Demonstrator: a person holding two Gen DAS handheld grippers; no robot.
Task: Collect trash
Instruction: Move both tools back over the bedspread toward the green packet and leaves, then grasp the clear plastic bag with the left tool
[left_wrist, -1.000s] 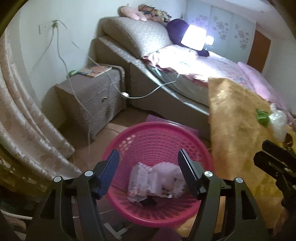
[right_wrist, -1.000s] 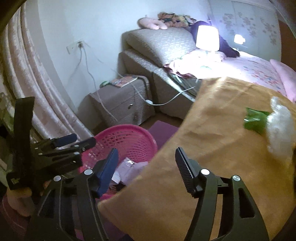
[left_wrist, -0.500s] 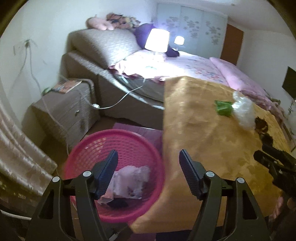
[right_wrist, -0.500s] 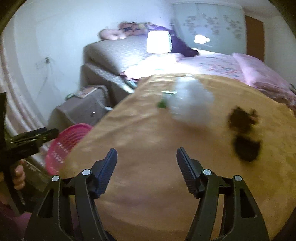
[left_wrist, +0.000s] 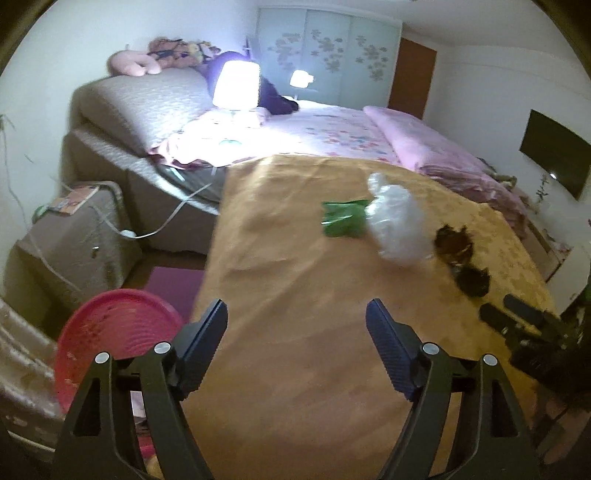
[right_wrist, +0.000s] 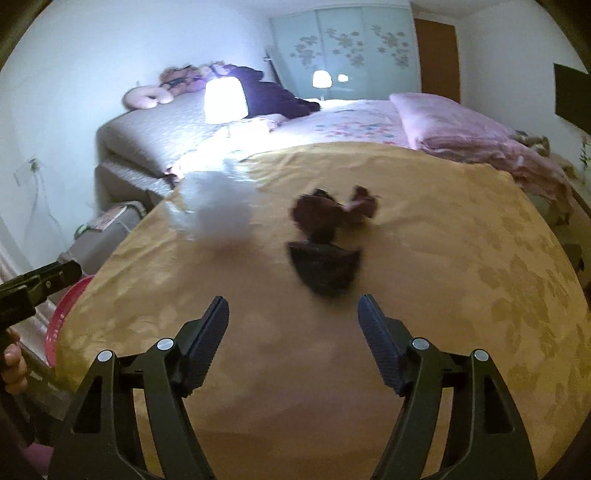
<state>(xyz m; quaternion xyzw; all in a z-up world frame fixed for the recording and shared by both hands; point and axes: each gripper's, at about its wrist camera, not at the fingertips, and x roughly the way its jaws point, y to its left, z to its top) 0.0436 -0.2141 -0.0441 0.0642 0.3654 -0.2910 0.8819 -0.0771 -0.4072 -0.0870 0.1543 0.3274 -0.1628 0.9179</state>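
A: Left gripper (left_wrist: 295, 325), status?

B: Jaws spread wide, nothing between them. It hangs over the near part of the gold bedspread (left_wrist: 295, 369). The right gripper (right_wrist: 291, 321) is the same: jaws apart, empty, above the same cloth.

A: Trash positions, relative to the left gripper?

B: Ahead and slightly right lies a green wrapper (left_wrist: 343, 221), flat on the bedspread. Touching its right edge is a crumpled clear plastic bag (left_wrist: 397, 229). Further right, just beside the bag, is a brown crumpled piece (left_wrist: 454, 242), with a dark flat piece (left_wrist: 472, 280) close in front of it. All of it is well beyond the fingertips.

A: And from the right gripper?

B: The dark flat piece (right_wrist: 323, 266) sits straight ahead, near the jaws but not between them. The brown crumpled piece (right_wrist: 332, 212) is just behind it; the two look to be touching, though blur makes it hard to confirm. The clear plastic bag (right_wrist: 214, 210) is ahead to the left, heavily blurred.

A: Bin?

B: A pink basket (left_wrist: 110, 332) stands on the floor, low and to the left of the left gripper, beside the bedspread's edge. From the right gripper only a sliver of its rim (right_wrist: 62, 317) shows at far left.

A: Surroundings?

B: A lit lamp (left_wrist: 236, 85) far ahead on the bed, and a nightstand (left_wrist: 74, 240) to the left beyond the basket.
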